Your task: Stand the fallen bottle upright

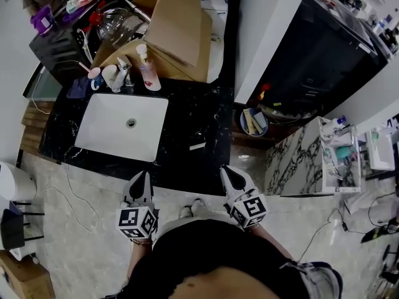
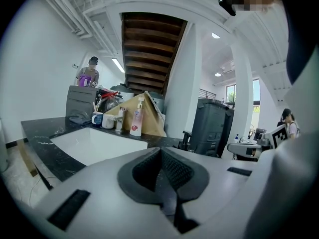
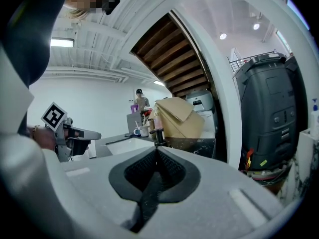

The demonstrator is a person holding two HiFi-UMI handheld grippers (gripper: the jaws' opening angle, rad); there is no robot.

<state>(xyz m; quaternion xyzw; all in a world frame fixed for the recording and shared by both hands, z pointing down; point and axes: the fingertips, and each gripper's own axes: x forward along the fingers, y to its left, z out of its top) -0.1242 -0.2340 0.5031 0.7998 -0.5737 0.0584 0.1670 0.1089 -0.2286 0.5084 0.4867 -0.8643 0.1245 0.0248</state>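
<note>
Black marbled counter (image 1: 187,108) fills the middle of the head view, with a big white sink (image 1: 115,132) set into it toward the picture's left. To the right, past a white pillar, sits a bulky black bin-looking unit (image 1: 324,61). Behind the sink a large cardboard box (image 1: 177,30) leans open-flapped on the back of the counter. The person is standing at the near edge with both tools pulled in close to the body, well back from everything on the counter. Left tongs (image 1: 141,177) are fully closed, pads pressed together, nothing between them. Right tongs (image 1: 229,170) are the same deal, clamped to a thin seam and empty. By the faucet (image 1: 126,72) there's a tall pump bottle (image 1: 148,67) with a pink label standing upright, and next to that a couple of mugs (image 1: 103,76). The small dark bottle (image 3: 158,135) is on the counter to the right of the sink, near the front edge and well apart from both tongs. In the right gripper view it looks like it's standing, but from above it's so dark against the black stone I honestly can't tell how it lies.
</note>
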